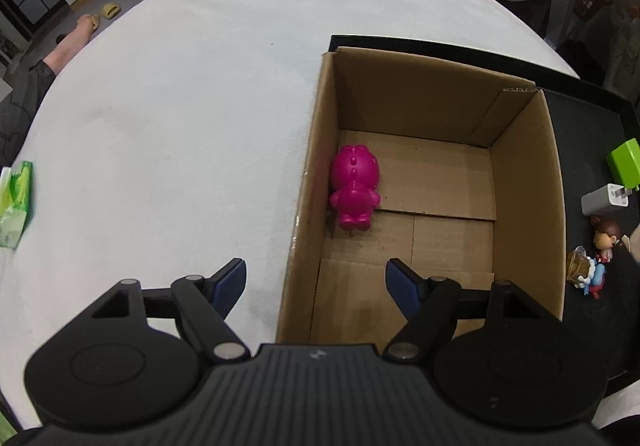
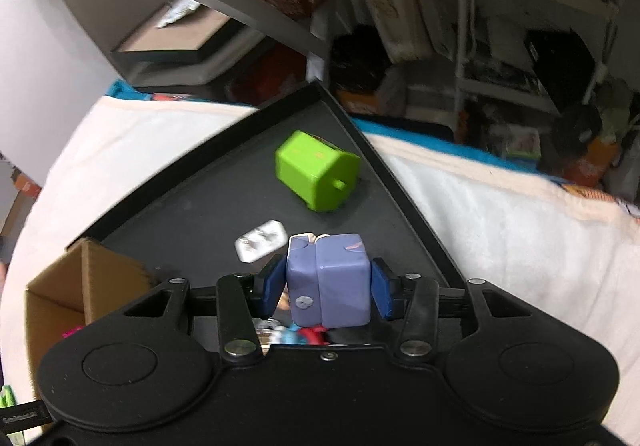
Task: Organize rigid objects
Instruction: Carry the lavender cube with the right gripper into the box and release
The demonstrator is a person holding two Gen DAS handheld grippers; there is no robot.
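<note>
One purple block toy [image 2: 326,280] sits right between the two blue pads [image 2: 273,286] of the right gripper [image 2: 327,286], which squeezes it from both sides. The toy is lifted above the black tray [image 2: 192,206]. It is boxy with smooth faces, a pale patch at its top edge and a small grey spot low on its left face.

On the tray beyond it lie one green cube-shaped plug [image 2: 316,170] and one small white charger [image 2: 261,240] – the charger just past the toy, the green one farther off. Two little figures show at the tray's near side in the left wrist view: a brown-haired doll [image 1: 605,237] and a blue and red one [image 1: 591,272] touching it.

One cardboard box [image 1: 524,182] stands open on the tray's left part. Inside it lies one pink toy figure [image 1: 354,188], close against the left wall.

The left gripper [image 1: 316,282] hangs spread wide with nothing in it, over the box's near left corner. One green packet [image 1: 15,202] lies on the white cloth [image 1: 180,106], well apart.
</note>
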